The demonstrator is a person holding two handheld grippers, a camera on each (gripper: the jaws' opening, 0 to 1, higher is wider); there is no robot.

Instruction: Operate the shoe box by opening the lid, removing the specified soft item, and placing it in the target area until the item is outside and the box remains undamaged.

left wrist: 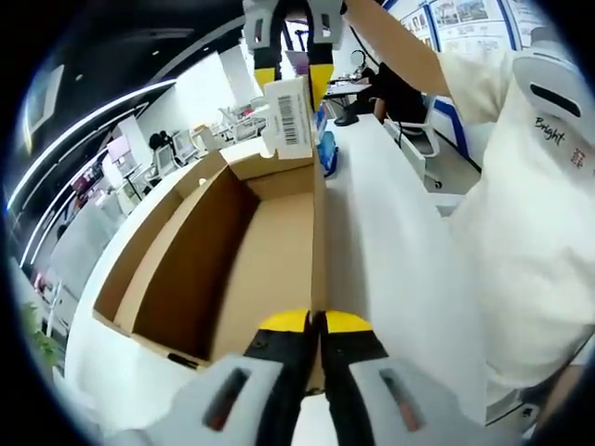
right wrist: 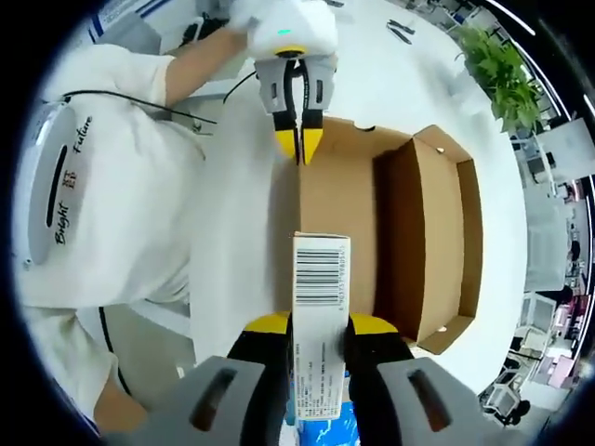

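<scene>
The white counter carries the open cardboard shoe box, its brown inside bare. At six o'clock in the left gripper view the left tongs pinch the box wall. The right tongs clamp the barcode-labelled end flap at six o'clock.

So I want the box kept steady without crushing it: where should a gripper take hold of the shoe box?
Pinch the thin upright wall at its top rim, coming in from an end so the jaws straddle the cardboard. The shoe box lies open, so that rim is exposed; the left gripper and right gripper clamp it at opposite ends.
</scene>
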